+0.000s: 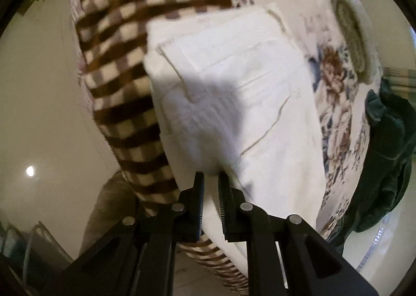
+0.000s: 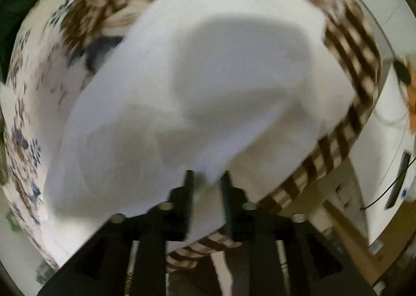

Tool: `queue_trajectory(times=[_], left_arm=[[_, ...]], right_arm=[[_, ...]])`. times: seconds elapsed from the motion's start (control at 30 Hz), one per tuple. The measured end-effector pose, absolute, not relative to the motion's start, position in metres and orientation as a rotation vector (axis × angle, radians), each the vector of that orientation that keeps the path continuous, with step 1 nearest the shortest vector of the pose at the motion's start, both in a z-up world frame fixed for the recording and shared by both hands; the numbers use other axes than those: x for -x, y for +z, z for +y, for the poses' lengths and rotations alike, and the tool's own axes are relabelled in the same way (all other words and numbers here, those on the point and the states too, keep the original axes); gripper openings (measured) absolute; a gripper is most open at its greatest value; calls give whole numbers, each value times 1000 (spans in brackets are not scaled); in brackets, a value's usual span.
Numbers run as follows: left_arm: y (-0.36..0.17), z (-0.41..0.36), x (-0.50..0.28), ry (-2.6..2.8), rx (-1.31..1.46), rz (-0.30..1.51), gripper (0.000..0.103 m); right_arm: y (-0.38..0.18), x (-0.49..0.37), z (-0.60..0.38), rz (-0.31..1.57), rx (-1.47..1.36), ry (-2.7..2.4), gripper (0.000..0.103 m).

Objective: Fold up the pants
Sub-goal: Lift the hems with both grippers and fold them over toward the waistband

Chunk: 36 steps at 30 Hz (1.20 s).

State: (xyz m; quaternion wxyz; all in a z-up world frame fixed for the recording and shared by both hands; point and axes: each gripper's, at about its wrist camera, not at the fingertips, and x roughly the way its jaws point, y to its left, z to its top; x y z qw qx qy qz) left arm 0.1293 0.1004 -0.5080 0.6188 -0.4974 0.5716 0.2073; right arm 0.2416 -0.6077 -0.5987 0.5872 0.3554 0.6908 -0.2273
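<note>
The white pants (image 1: 234, 93) lie folded on a bed, with a seam and pocket line showing. My left gripper (image 1: 210, 179) is shut on the near edge of the pants; white cloth sits between its black fingers (image 1: 197, 192). In the right wrist view the white pants (image 2: 208, 75) fill the middle, blurred by motion. My right gripper (image 2: 206, 179) is shut on a corner of the pants, with cloth hanging between its fingers (image 2: 188, 184).
A brown and cream checked blanket (image 1: 124, 67) lies left of the pants and shows in the right wrist view (image 2: 351, 62). A floral sheet (image 1: 338, 103) covers the bed. A dark green garment (image 1: 384, 155) and a woven slipper (image 1: 351, 33) sit at the right.
</note>
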Motion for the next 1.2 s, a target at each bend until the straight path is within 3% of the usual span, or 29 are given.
queue_trajectory(times=[0.03, 0.1, 0.13, 0.17, 0.33, 0.4, 0.43, 0.47, 0.5, 0.53, 0.57, 0.77, 0.97, 1.07, 1.1, 1.13, 1.17, 1.2], left_arm=[[-500, 99, -127, 475, 1133, 1287, 21], [-493, 99, -129, 476, 1087, 1277, 35], [-495, 101, -130, 468, 1084, 1274, 55], [-497, 105, -130, 466, 1088, 1270, 68], [-523, 108, -157, 495, 1108, 1253, 68], [-537, 110, -160, 517, 1095, 1256, 64], [-539, 113, -157, 528, 1098, 1230, 44], [-540, 115, -154, 535, 1090, 1216, 29], [-538, 116, -152, 542, 1078, 1209, 24], [-533, 116, -152, 540, 1064, 1192, 14], [-528, 116, -151, 537, 1042, 1184, 11], [-511, 119, -150, 484, 950, 1204, 9], [-518, 130, -151, 464, 950, 1235, 9], [-525, 128, -152, 462, 941, 1249, 9], [-526, 129, -151, 464, 948, 1249, 9], [-528, 130, -151, 466, 958, 1250, 9], [-529, 130, -151, 469, 959, 1251, 9], [-529, 131, -151, 470, 960, 1252, 9]], right_arm=[[-594, -231, -616, 1574, -875, -533, 43], [-582, -213, -634, 1492, -955, -554, 47], [-575, -204, -645, 1442, -991, -570, 47], [-571, -199, -653, 1410, -1010, -582, 47], [-584, -190, -688, 1311, -1166, -614, 48], [-600, -194, -693, 1296, -1217, -659, 48], [-610, -193, -693, 1299, -1245, -680, 43], [-616, -188, -694, 1278, -1283, -701, 35], [-617, -183, -694, 1261, -1296, -732, 9], [-614, -181, -695, 1263, -1280, -748, 4], [-608, -178, -694, 1243, -1269, -744, 4], [-549, -146, -690, 1217, -1144, -742, 2], [-542, -118, -707, 1250, -1102, -860, 1], [-556, -119, -715, 1268, -1191, -730, 6], [-559, -121, -714, 1277, -1208, -694, 20], [-562, -126, -712, 1273, -1215, -676, 44], [-564, -126, -711, 1260, -1221, -671, 53], [-566, -126, -711, 1232, -1238, -679, 56]])
